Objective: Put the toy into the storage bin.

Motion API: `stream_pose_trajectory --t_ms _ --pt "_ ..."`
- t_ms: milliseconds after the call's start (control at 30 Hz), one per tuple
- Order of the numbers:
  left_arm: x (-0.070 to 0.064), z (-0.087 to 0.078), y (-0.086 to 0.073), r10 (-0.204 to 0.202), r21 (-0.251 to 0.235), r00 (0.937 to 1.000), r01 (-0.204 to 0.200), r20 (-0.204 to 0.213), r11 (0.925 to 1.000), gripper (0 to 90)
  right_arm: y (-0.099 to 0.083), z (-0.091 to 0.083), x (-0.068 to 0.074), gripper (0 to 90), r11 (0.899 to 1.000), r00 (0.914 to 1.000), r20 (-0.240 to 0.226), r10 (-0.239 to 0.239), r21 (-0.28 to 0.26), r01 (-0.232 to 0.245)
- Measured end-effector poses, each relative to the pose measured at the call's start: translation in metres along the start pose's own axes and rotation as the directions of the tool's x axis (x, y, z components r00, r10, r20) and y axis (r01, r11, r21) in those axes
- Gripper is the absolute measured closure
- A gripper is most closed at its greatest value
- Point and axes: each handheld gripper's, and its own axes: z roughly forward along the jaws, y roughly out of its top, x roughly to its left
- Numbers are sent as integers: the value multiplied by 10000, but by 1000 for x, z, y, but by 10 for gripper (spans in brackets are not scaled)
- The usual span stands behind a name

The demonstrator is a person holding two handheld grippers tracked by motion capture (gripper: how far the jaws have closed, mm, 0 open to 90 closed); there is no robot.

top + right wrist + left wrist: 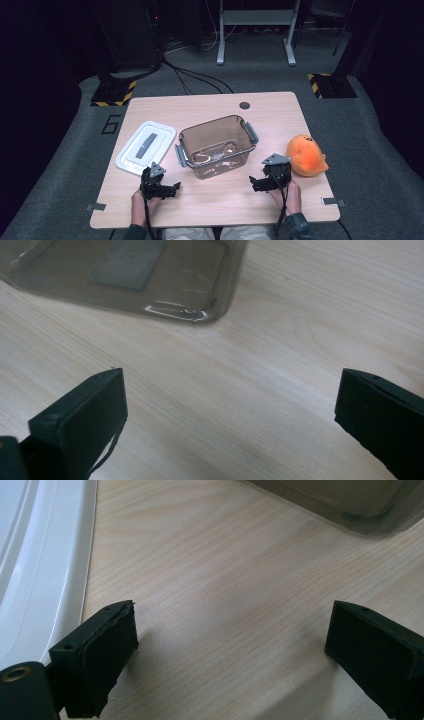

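The left hand-held gripper (172,189) sits low over the worktop (220,205), near the front edge, with its jaws spread wide and nothing between them. The right hand-held gripper (253,182) is the same, wide apart and holding nothing. Both point in toward the middle.

Between them, a bit farther back, stands a clear brown box (217,146) with grey clips on its ends. A white lid (145,147) lies flat to the left of the box. An orange soft toy (306,155) sits just right of the right hand.

The worktop is light wood. The floor (380,150) is grey carpet, and the room behind is dark.

The left gripper view shows the lid's rim (45,570) close up. The right gripper view shows the box's bottom corner (200,310).
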Motion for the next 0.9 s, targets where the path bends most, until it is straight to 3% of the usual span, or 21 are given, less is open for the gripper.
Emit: stream_pose_trajectory --t_ms 367,533,900 --pt "0 0 0 -42 32 10000 42 -47 10000 62 24 -27 -18 0 9995 9987 432 -268 -139 274" --pt "0 0 0 -41 13 10000 41 -60 10000 62 37 -44 -35 0 9984 9966 788 -228 -506 269" --pt "0 0 0 -97 -39 9999 97 -50 9999 64 55 -67 -76 0 9992 9899 1414 60 -410 -2"
